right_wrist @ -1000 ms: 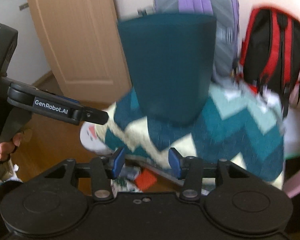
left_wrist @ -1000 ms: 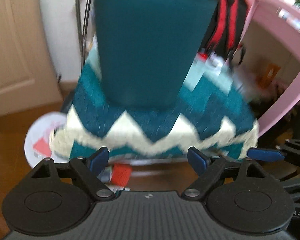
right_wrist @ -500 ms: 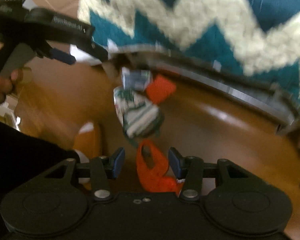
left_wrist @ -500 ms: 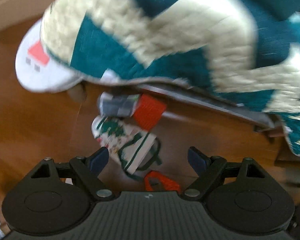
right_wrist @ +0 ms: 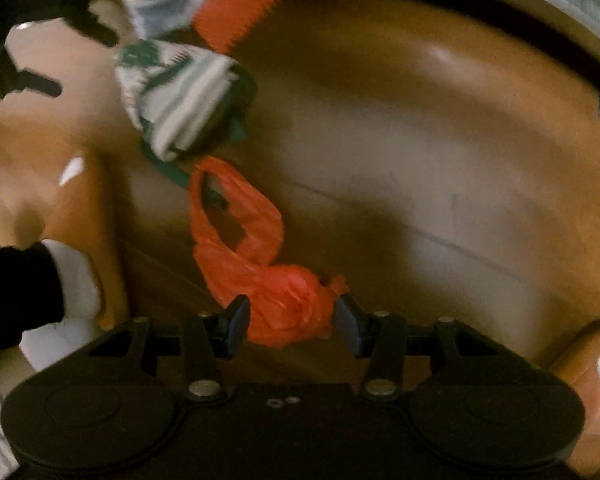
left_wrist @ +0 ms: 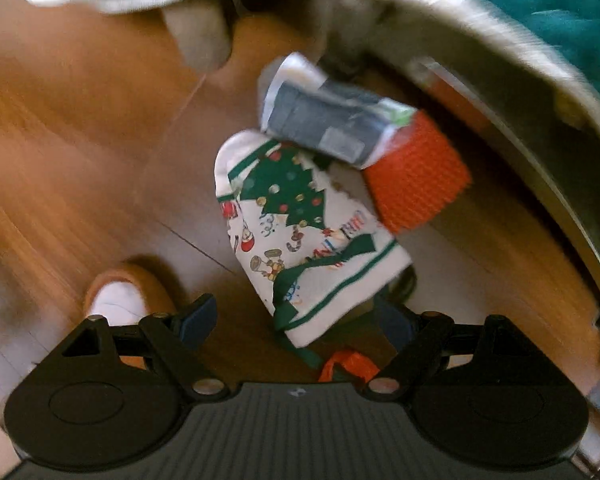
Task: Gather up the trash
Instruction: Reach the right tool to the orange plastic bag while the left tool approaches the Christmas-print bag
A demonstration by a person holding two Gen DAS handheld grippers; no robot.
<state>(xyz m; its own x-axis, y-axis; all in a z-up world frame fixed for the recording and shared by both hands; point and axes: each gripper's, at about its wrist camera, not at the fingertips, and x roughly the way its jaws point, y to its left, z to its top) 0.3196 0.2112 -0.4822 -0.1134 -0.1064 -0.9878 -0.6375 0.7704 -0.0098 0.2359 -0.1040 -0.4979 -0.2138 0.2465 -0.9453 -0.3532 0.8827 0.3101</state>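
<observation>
**Inspector A:** Left gripper (left_wrist: 296, 316) points down at the wooden floor (left_wrist: 80, 160), its jaws spread wide. The lower end of a white Christmas-print bag (left_wrist: 300, 232) lies in the gap between the blue pads (left_wrist: 198, 316); neither pad presses on it. Touching the bag at its 1 o'clock is a grey-and-white packet (left_wrist: 332, 120), and an orange ribbed piece (left_wrist: 416, 176) sits at the bag's 2 o'clock, against the packet. A scrap of orange plastic bag (left_wrist: 348, 364) shows at 6 o'clock, just above the gripper body.

**Inspector B:** Right gripper (right_wrist: 292, 320) also has its jaws apart. The crumpled orange plastic bag (right_wrist: 260, 272) lies on the floor between the pads; whether they touch it I cannot tell through the blur. Nothing appears lifted. The Christmas-print bag (right_wrist: 180, 92) lies at 11 o'clock from it, with the packet (right_wrist: 164, 8) and the orange piece (right_wrist: 236, 16) beyond. A slippered foot (right_wrist: 80, 280) stands at 9 o'clock.
</observation>
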